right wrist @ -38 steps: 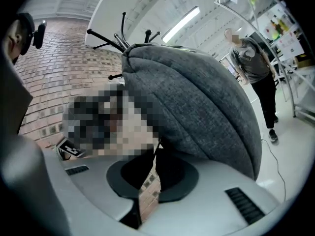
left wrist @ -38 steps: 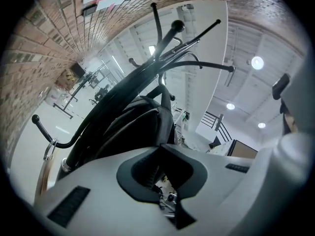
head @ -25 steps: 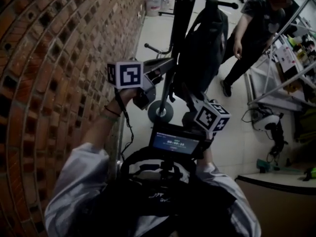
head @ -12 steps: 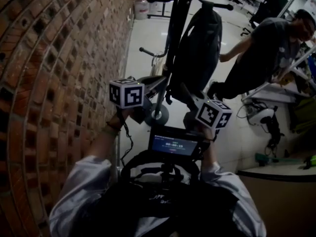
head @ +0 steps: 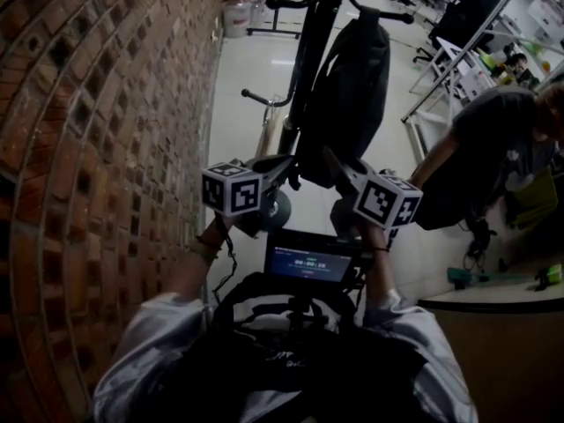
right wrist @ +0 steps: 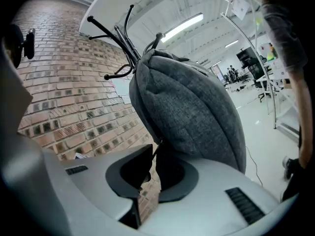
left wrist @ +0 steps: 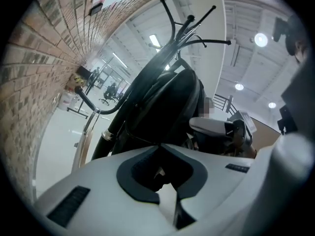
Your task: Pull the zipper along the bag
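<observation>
- While the bag (head: 352, 86) hangs from the coat stand (head: 310, 60) beside the brick wall (head: 88, 104), treat it as a free-swinging load. It is carried only at its top, clear of the floor (head: 256, 69), so any pull along the zipper probably needs a counter-hold.
- Check the left gripper (left wrist: 160, 151). Its jaws are clenched fully together against the bag's dark lower side. A pale scrap (left wrist: 158, 173) shows in the hollow behind the pads; you cannot tell whether it is part of the bag.
- Check the right gripper (right wrist: 151, 149). Its jaws have just been opening and stand slightly apart, with brick visible through the gap. A thin dark tab (right wrist: 156, 146), probably the zipper pull, drops from the bag's lower edge to the jaw tips. The pads do not appear to press on it.
- Note in the head view that the two grippers flank the bag's underside, left and right. This arrangement suits one tool anchoring the fabric while the other draws the slider.
- Judge the pull as not yet begun, since the right jaws have no grip.
- Mind the person (head: 493, 139) bending near the racks at your right.
</observation>
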